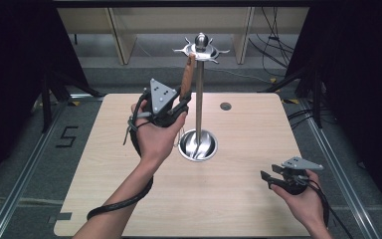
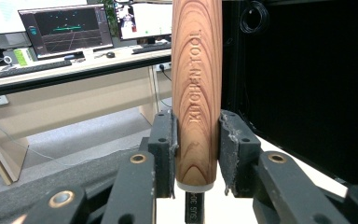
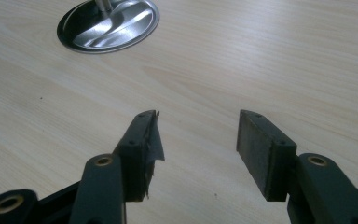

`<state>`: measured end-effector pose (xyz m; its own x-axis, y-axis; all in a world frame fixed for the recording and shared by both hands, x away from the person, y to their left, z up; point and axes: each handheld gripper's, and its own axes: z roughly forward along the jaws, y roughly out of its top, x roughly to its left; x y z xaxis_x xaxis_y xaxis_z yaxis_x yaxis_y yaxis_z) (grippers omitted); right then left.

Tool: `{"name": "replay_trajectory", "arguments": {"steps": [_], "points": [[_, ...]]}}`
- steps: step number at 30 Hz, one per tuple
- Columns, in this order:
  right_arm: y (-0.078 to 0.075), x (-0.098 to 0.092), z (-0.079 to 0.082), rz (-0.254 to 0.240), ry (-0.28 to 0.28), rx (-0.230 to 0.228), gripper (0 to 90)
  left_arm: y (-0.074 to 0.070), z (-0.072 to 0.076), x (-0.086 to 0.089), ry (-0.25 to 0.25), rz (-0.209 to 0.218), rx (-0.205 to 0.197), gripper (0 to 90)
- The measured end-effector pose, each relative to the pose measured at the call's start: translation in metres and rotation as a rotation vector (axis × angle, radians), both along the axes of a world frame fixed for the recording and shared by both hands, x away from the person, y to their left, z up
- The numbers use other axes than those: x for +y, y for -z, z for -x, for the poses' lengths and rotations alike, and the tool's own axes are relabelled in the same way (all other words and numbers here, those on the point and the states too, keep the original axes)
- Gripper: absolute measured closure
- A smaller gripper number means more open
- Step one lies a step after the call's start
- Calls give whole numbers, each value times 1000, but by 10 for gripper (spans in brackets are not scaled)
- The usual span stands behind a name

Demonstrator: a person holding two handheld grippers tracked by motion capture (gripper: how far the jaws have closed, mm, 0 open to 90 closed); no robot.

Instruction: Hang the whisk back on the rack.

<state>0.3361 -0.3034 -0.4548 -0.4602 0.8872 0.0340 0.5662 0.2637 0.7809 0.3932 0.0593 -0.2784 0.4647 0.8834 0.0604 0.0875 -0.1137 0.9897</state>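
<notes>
A steel utensil stand [image 1: 199, 99] rises from a round base [image 1: 197, 145] at the middle of the wooden table, with a ring of hooks [image 1: 201, 49] at its top. Just left of the pole hangs a kitchen tool with a wooden handle [image 1: 186, 77], its upper end up by the hooks. My left gripper [image 1: 181, 104] is shut on the lower part of that handle [image 2: 196, 93], whose grain reads "KITCHEN TOOL". A steel shank [image 2: 194, 212] continues below the pads [image 2: 165, 140]. My right gripper [image 1: 268, 178] hovers low over the table's front right, open [image 3: 198, 126] and holding nothing. The base [image 3: 121, 28] lies ahead of it.
The light wooden table [image 1: 238, 199] has a small dark round hole [image 1: 225, 106] near its far edge. Black curtains flank both sides. Beyond the table stands a desk with monitors [image 2: 65, 28] and a keyboard.
</notes>
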Motion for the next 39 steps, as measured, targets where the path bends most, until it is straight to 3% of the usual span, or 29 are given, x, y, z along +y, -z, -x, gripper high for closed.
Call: {"name": "replay_trajectory", "arguments": {"steps": [15,18,24,30,39], "points": [[0,1,1,-15,-2,27,485,4,-8,-4,-2,-16,10,672],[0,0,0,0,-4,7,485,4,-8,-5,1,-17,14,670],[0,2,1,-25,9,37,485,7,-9,-7,20,-38,26,652],[0,1,1,-16,5,24,485,7,-8,-6,48,-55,53,610],[0,2,1,-24,8,36,484,9,1,5,95,-45,88,521]]}}
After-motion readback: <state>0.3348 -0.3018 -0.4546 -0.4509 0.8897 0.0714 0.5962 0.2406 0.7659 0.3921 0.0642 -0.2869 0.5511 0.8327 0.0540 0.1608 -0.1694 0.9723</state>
